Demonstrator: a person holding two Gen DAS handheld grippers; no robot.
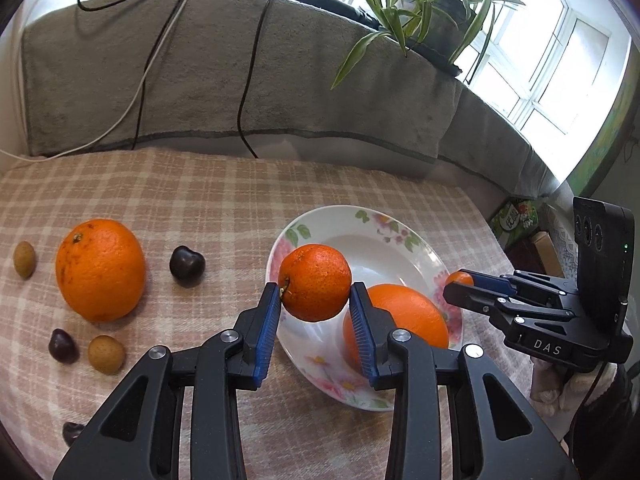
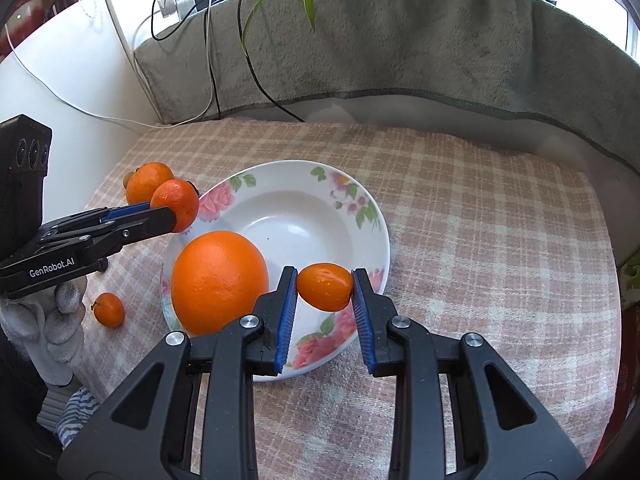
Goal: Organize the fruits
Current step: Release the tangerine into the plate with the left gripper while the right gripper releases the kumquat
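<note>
Left gripper (image 1: 316, 300), black with blue ribbed pads: clenched on a medium dimpled orange mandarin (image 1: 315, 282), held above the near-left rim of the plate.
Right gripper (image 2: 325, 292), same make: clenched on a small smooth oval kumquat (image 2: 326, 287), held over the plate's near-right rim.
White floral-rimmed ceramic soup plate (image 2: 288, 220): on the pink-and-cream checked cloth (image 2: 480, 220) covering the bench; contains one large glossy orange (image 2: 219, 282) at its near-left side.
Loose fruit on the cloth left of the plate, left-wrist view: second large orange (image 1: 100, 270); dark round cherry (image 1: 187, 266) between it and the plate; second dark cherry (image 1: 63, 345) touching or just beside a tan longan (image 1: 106, 354); another tan longan (image 1: 24, 259) at far left; a dark fruit (image 1: 73, 432) partly hidden by the gripper.
Right-wrist view: small mandarin (image 2: 109, 309) on the cloth near the gloved hand (image 2: 52, 320).
Rear: grey towel (image 1: 240, 72) draped behind the bench, cables (image 1: 252, 80) over it, green spider plant (image 1: 416, 12) by the window.
</note>
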